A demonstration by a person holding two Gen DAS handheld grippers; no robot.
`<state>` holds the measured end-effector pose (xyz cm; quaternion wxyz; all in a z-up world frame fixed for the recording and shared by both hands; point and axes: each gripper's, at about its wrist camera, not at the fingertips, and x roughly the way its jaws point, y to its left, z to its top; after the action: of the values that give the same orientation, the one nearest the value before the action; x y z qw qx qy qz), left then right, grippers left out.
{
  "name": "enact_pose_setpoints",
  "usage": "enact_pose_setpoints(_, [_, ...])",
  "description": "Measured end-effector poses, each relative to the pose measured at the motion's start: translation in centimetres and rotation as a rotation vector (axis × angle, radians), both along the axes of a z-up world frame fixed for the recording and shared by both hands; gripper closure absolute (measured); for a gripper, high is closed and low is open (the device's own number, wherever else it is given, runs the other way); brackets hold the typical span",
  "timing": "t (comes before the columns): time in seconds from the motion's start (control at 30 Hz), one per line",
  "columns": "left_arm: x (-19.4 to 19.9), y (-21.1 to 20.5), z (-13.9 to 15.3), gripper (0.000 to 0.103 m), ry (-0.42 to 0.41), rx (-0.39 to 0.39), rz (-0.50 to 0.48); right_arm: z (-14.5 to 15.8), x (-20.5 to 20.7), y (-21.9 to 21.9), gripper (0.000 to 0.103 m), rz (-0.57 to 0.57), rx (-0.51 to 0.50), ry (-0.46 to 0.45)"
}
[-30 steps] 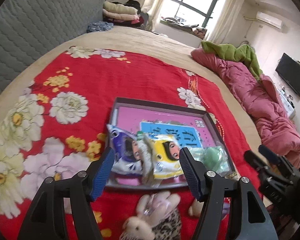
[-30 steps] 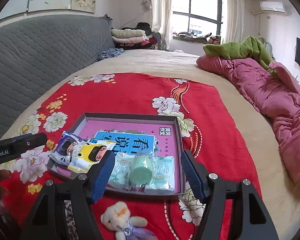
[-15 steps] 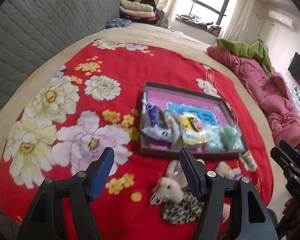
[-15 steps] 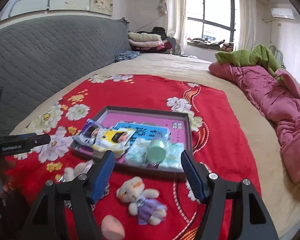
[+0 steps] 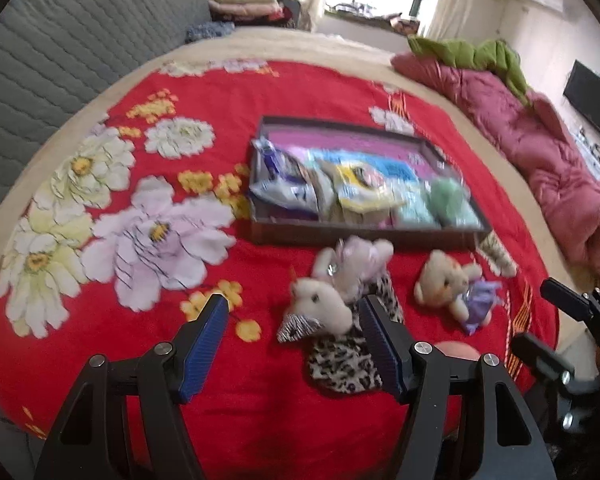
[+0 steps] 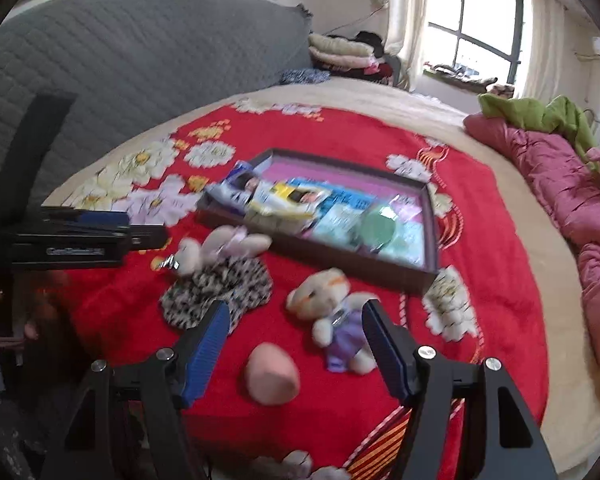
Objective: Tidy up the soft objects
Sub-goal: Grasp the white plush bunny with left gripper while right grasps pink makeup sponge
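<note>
A dark tray (image 5: 364, 236) (image 6: 320, 254) lies on the red flowered blanket, holding soft packets and a green round thing. In front of it lie a cream plush rabbit (image 5: 340, 280) (image 6: 216, 248) on a leopard-print pouch (image 5: 348, 360) (image 6: 220, 288), a small bear in a purple dress (image 5: 456, 288) (image 6: 332, 312), and a pink egg-shaped sponge (image 6: 272, 374) (image 5: 458, 350). My left gripper (image 5: 292, 348) stands open above the blanket, its right finger over the pouch. My right gripper (image 6: 296, 356) stands open, with the sponge and bear seen between its fingers, untouched.
The red blanket (image 5: 260, 92) covers a beige bed with a grey quilted headboard (image 6: 140, 60). A pink quilt (image 6: 572, 200) with a green cloth lies along the right side. Folded clothes (image 6: 340, 52) are stacked by the window. The bed's near edge is just below both grippers.
Both grippers have drawn back from the tray and sunk a little. The plush toys, pouch and sponge in front of the tray have come into view. Both pairs of jaws kept their width.
</note>
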<state>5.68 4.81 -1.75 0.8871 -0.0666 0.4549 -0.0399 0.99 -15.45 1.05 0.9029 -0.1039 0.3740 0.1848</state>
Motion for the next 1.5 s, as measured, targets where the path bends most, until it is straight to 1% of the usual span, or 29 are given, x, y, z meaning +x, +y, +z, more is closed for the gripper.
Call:
enact_pose_setpoints(0.13, [0.2,-0.7,-1.1,0.033,0.015,-0.011,-0.010,-1.1,-0.1,0.6,0.035,0.021,0.000,0.034])
enact_pose_setpoints(0.3, [0.9,0.2,-1.9,0.033,0.041,-0.032,0.045,-2.1,0.0,1.0,0.035,0.030,-0.014,0.057])
enact_pose_setpoints(0.5, [2.0,0.2,-3.0,0.034,0.060,-0.065,0.040,-3.3,0.3,1.5,0.035,0.043,-0.021,0.085])
enact_pose_setpoints(0.63, [2.6,0.2,-3.7,0.034,0.072,-0.093,0.034,-4.8,0.7,1.8,0.035,0.050,-0.040,0.130])
enact_pose_setpoints(0.77, [3.3,0.4,-4.4,0.034,0.081,-0.115,0.043,-5.9,1.0,2.0,0.035,0.046,-0.048,0.154])
enact_pose_setpoints(0.87, [3.8,0.5,-5.1,0.038,0.096,-0.141,0.030,-6.5,1.3,2.2,0.035,0.048,-0.047,0.161])
enact_pose_setpoints(0.93, [3.9,0.4,-5.5,0.045,0.108,-0.171,0.016,-6.8,1.4,2.3,0.035,0.052,-0.048,0.161])
enact_pose_setpoints(0.97, [4.0,0.3,-5.7,0.046,0.113,-0.178,0.009,-7.0,1.5,2.4,0.035,0.053,-0.051,0.165])
enact_pose_setpoints(1.0, [4.0,0.1,-5.8,0.049,0.119,-0.183,0.001,-7.1,1.6,2.4,0.035,0.058,-0.050,0.171])
enact_pose_setpoints(1.03, [4.1,0.0,-5.9,0.055,0.119,-0.190,-0.006,-7.2,1.6,2.4,0.035,0.062,-0.046,0.174])
enact_pose_setpoints(1.07, [4.1,-0.1,-6.0,0.057,0.120,-0.197,-0.012,-7.5,1.7,2.4,0.036,0.061,-0.041,0.183])
enact_pose_setpoints(1.13, [4.2,-0.3,-6.0,0.058,0.115,-0.210,-0.019,-7.8,2.0,2.5,0.043,0.057,-0.038,0.193])
enact_pose_setpoints(1.2, [4.3,-0.3,-6.1,0.059,0.112,-0.221,-0.025,-8.0,2.2,2.4,0.053,0.049,-0.032,0.202])
enact_pose_setpoints(1.23, [4.4,-0.1,-6.3,0.060,0.111,-0.238,-0.028,-8.1,2.3,2.3,0.054,0.048,-0.028,0.205])
enact_pose_setpoints(1.33, [4.2,0.6,-6.4,0.062,0.096,-0.286,-0.020,-8.1,2.6,2.1,0.063,0.042,-0.013,0.213])
enact_pose_setpoints(1.37, [4.0,0.8,-6.3,0.062,0.085,-0.295,-0.018,-8.1,2.6,2.1,0.065,0.039,-0.011,0.208])
enact_pose_setpoints(1.5, [3.6,1.2,-5.2,0.064,0.034,-0.307,-0.018,-7.7,2.5,1.8,0.065,0.037,0.006,0.200])
